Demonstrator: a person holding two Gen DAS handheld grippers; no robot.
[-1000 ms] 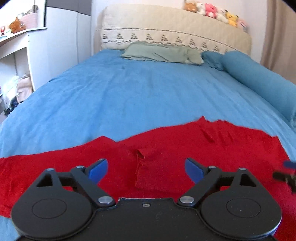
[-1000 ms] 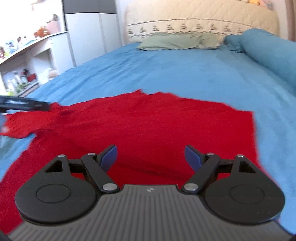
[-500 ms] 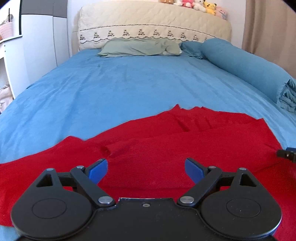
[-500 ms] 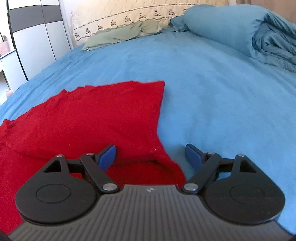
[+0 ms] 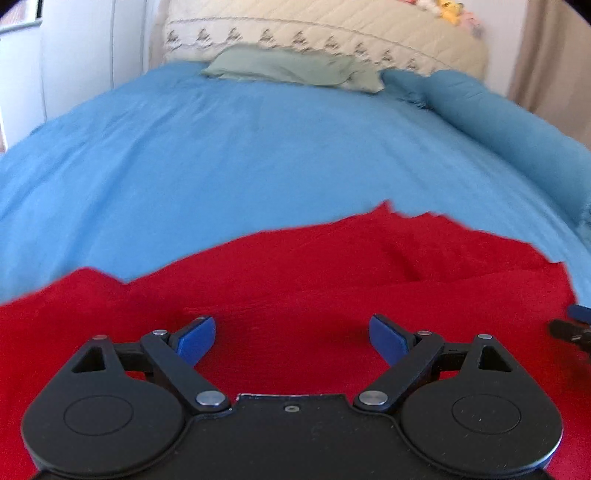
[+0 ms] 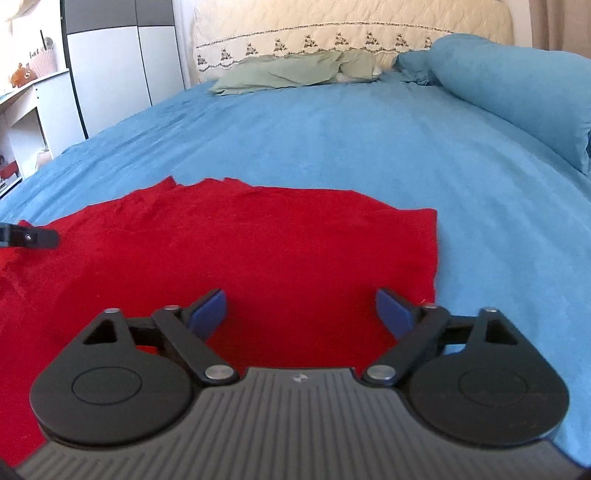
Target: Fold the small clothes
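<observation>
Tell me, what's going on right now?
Left tongs open, right tongs open, just widened, nothing between them. Red garment spread on blue bedsheet, unfolded. Nothing in the way.

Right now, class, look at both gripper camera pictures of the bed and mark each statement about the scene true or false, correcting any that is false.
1. The red garment lies on a blue bedsheet. True.
2. The right gripper is clamped on the garment. False: its jaws are wide open, having just opened further, with nothing pinched between them.
3. A green pillow rests at the headboard. True.
4. The left gripper is shut. False: its jaws stand apart above the red cloth.
5. The rolled blue blanket lies on top of the garment. False: it sits apart, along the far right side of the bed.
</observation>
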